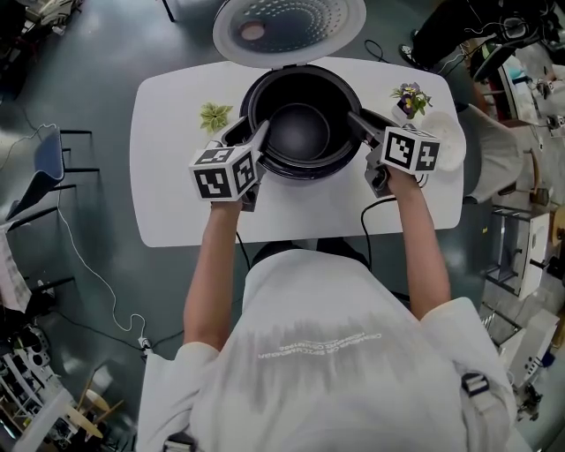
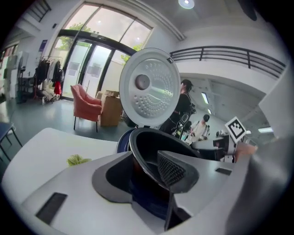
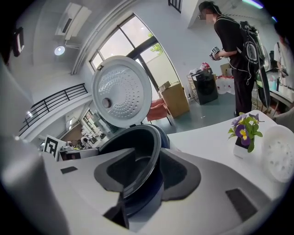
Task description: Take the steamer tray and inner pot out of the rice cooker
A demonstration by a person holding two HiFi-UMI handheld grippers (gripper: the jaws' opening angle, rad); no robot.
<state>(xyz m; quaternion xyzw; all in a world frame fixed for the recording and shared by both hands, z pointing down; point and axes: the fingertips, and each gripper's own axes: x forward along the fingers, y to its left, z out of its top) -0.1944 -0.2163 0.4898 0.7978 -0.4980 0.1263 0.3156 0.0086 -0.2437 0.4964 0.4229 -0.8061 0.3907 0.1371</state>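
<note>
White desk (image 1: 177, 212) fills the middle of a big grey room. The rice cooker (image 1: 305, 171) sits on it with its lid (image 1: 287, 22) tipped up and back, so the way in is free.

The black inner pot (image 1: 300, 132) is down inside the cooker. The left gripper (image 1: 250, 131) comes at the pot's left edge. The right gripper (image 1: 360, 122) comes at the right edge, so I think the pot can go up level with one hold on each side.

Each pair of fingers (image 2: 172, 170) stands over the thin rim. On both grippers one finger is inside the pot and one is outside, with the rim between them. A bit of blue cooker shows between the outer finger and the pot wall. So both pairs look loose and are not squeezing yet. They hold nothing.

The white steamer tray (image 1: 448, 146) is already out. It lies on the desk just past the right fingers, on their outer side, next to a small flower (image 1: 409, 99).

I think the next thing is to pinch the rim and lift. If one side pinches late, the pot may tip.
</note>
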